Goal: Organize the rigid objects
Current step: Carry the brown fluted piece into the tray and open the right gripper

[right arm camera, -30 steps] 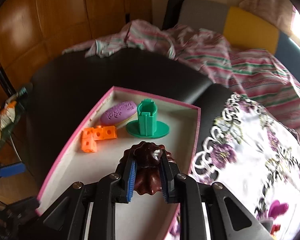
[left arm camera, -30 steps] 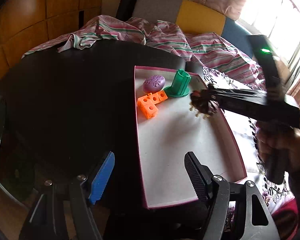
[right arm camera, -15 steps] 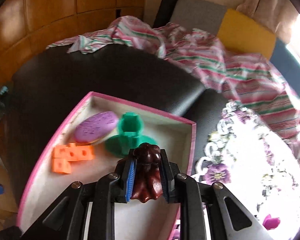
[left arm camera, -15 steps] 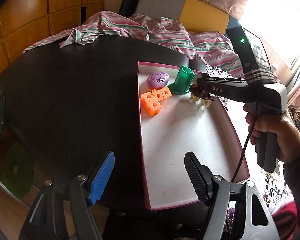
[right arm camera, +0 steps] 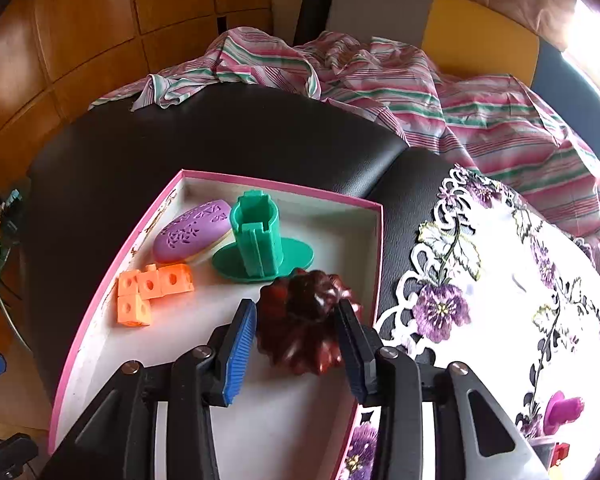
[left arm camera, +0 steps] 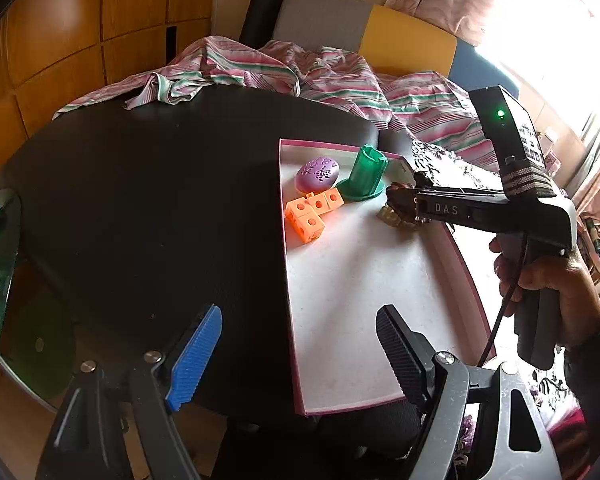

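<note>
The right gripper (right arm camera: 296, 340) has its fingers spread apart around the dark brown fluted mould (right arm camera: 304, 322), which sits in the pink-rimmed box (right arm camera: 284, 186) just beside the green stand (right arm camera: 260, 246). The placing step looks done; next it should back straight out. The left gripper (left arm camera: 298, 354) hangs wide and empty.

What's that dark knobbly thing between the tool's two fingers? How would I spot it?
Find the shallow pink-rimmed box on the black table. Toys sit at its far end: a purple oval, orange cubes and a green post on a disc. Just nearer, between the open fingers of the right gripper, sits the brown ridged mould; it alone is glossy, dark and scalloped.
</note>
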Motion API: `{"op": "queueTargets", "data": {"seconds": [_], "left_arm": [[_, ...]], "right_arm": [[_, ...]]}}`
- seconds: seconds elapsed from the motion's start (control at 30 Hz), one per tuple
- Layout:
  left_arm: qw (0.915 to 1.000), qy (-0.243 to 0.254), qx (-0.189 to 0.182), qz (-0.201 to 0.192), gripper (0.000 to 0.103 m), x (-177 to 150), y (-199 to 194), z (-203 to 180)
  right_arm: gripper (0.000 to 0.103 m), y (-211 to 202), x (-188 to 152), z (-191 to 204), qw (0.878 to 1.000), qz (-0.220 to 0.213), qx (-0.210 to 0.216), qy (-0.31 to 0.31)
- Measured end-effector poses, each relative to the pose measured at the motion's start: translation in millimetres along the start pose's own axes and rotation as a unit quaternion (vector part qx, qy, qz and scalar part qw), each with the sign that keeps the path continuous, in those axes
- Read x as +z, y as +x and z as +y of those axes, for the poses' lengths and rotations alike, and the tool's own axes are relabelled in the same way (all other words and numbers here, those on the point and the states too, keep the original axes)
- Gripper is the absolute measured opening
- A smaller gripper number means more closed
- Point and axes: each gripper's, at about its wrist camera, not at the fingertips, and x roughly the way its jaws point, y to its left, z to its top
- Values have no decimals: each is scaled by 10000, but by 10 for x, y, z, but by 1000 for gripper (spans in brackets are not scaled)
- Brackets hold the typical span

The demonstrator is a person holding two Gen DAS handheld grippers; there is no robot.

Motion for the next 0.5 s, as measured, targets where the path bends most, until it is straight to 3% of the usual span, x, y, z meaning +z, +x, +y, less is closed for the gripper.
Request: {"op": "queueTargets", "data": {"seconds": [0.5], "left_arm": [[10000,45,43,-58,80,-29,-68,-19]], "right_arm": [[42,-298,-201,24,9994,-278,102,185]]}}
